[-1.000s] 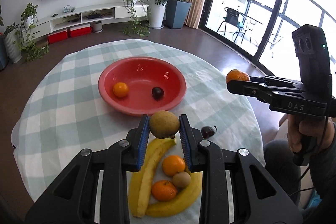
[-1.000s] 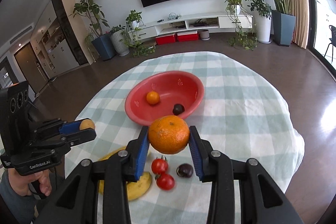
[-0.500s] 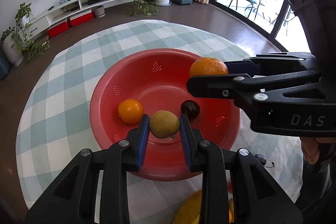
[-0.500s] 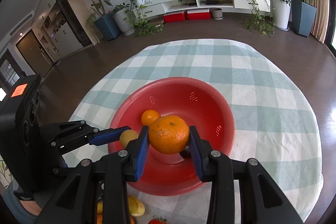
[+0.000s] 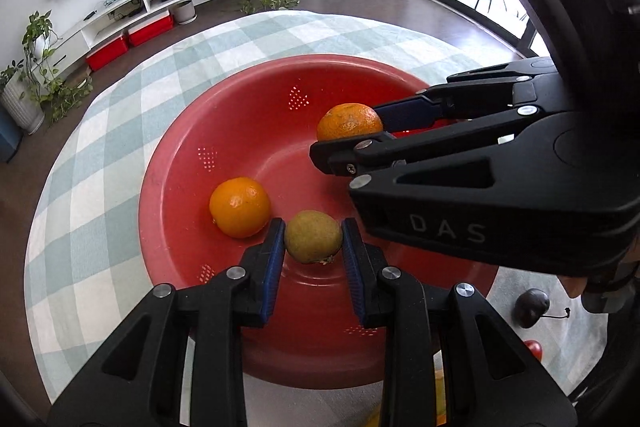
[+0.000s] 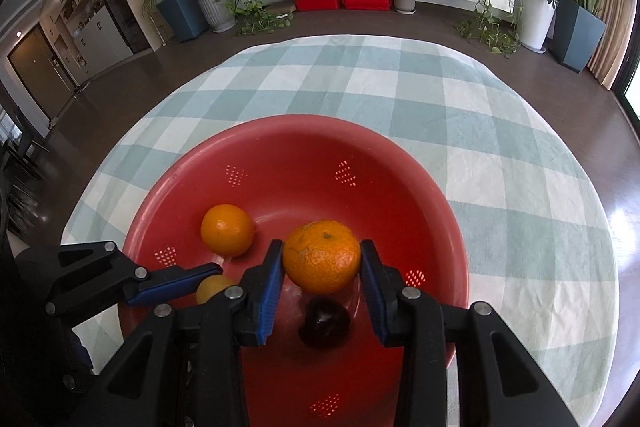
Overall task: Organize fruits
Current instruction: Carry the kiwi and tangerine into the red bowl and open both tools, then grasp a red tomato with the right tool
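Note:
A red bowl [image 5: 256, 99] [image 6: 304, 139] sits on a round table with a checked cloth. My left gripper [image 5: 313, 237] is shut on a small yellow-green fruit [image 5: 313, 235] and holds it low over the bowl's near side. My right gripper [image 6: 322, 257] is shut on a tangerine [image 6: 322, 255] [image 5: 348, 121], also over the bowl. In the right wrist view the left gripper [image 6: 212, 279] comes in from the left with the yellow-green fruit [image 6: 214, 287] partly hidden. A loose orange [image 5: 239, 207] [image 6: 227, 229] and a dark plum [image 6: 325, 323] lie inside the bowl.
On the cloth at the bowl's near right lie a dark plum [image 5: 531, 307] with a stem and a red tomato [image 5: 534, 349]. A yellow banana tip [image 5: 439, 387] peeks out at the bottom edge. The checked cloth [image 6: 500, 155] stretches beyond the bowl.
Both grippers have moved forward and down from the near side of the table to over the bowl, each still holding its fruit. The bowl now fills both views.

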The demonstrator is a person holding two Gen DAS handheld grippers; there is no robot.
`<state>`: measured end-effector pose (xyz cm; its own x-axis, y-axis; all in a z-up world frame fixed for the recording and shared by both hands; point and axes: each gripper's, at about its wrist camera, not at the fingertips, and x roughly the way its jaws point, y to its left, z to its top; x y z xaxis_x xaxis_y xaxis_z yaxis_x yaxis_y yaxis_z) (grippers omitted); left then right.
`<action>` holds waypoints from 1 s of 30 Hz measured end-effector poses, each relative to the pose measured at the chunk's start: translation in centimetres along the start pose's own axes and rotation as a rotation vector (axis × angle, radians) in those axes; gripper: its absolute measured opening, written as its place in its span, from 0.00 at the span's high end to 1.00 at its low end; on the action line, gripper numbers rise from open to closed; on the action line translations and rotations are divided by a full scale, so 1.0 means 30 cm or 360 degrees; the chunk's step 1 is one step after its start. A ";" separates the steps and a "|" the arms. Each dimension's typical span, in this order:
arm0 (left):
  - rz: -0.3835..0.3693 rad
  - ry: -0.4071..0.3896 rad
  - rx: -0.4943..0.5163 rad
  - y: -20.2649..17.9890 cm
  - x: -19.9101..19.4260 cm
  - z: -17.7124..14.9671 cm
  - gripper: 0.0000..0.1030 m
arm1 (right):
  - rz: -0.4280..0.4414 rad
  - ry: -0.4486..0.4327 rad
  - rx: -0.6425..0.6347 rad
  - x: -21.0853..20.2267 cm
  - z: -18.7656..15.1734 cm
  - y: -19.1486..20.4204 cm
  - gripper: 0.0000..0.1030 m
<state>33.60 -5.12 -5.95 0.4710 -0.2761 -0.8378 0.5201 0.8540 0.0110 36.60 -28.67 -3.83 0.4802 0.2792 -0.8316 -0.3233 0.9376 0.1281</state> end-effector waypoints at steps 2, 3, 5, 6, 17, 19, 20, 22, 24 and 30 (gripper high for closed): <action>0.0001 -0.0005 -0.0007 0.001 0.000 0.000 0.74 | -0.0032 0.0001 -0.0021 0.005 0.003 0.003 0.61; 0.0007 -0.0007 -0.0009 0.000 0.001 0.000 0.74 | -0.0047 0.0003 -0.0035 0.008 0.004 0.007 0.61; 0.0016 -0.0007 -0.0013 0.000 0.003 0.000 0.74 | -0.0070 0.0005 -0.0061 0.012 0.003 0.015 0.60; 0.0015 -0.0007 -0.0015 0.000 0.004 0.000 0.73 | -0.0081 0.0004 -0.0074 0.014 0.002 0.018 0.60; 0.0008 -0.0038 -0.0048 -0.008 -0.047 -0.016 0.45 | -0.0121 -0.0031 -0.0088 -0.025 -0.016 0.025 0.59; 0.0005 -0.0060 -0.0065 -0.008 -0.080 -0.026 0.38 | -0.0122 -0.0072 -0.0083 -0.064 -0.022 0.027 0.53; 0.0009 -0.0074 -0.0075 -0.005 -0.101 -0.032 0.37 | -0.0114 -0.0102 -0.0070 -0.092 -0.026 0.026 0.47; 0.0008 -0.0113 -0.0092 -0.006 -0.158 -0.052 0.33 | -0.0074 -0.0181 -0.0045 -0.163 -0.042 0.021 0.38; 0.0018 -0.0157 -0.0124 -0.001 -0.218 -0.085 0.26 | -0.0066 -0.0268 -0.0010 -0.244 -0.072 0.011 0.31; -0.0038 -0.0237 -0.0201 -0.029 -0.378 -0.251 0.22 | -0.0001 -0.0433 0.0133 -0.436 -0.254 -0.019 0.23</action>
<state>22.45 0.59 -0.58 0.5649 -0.3512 -0.7467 0.4435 0.8923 -0.0842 24.29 -34.45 2.85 0.6850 0.3136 -0.6576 -0.2602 0.9484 0.1812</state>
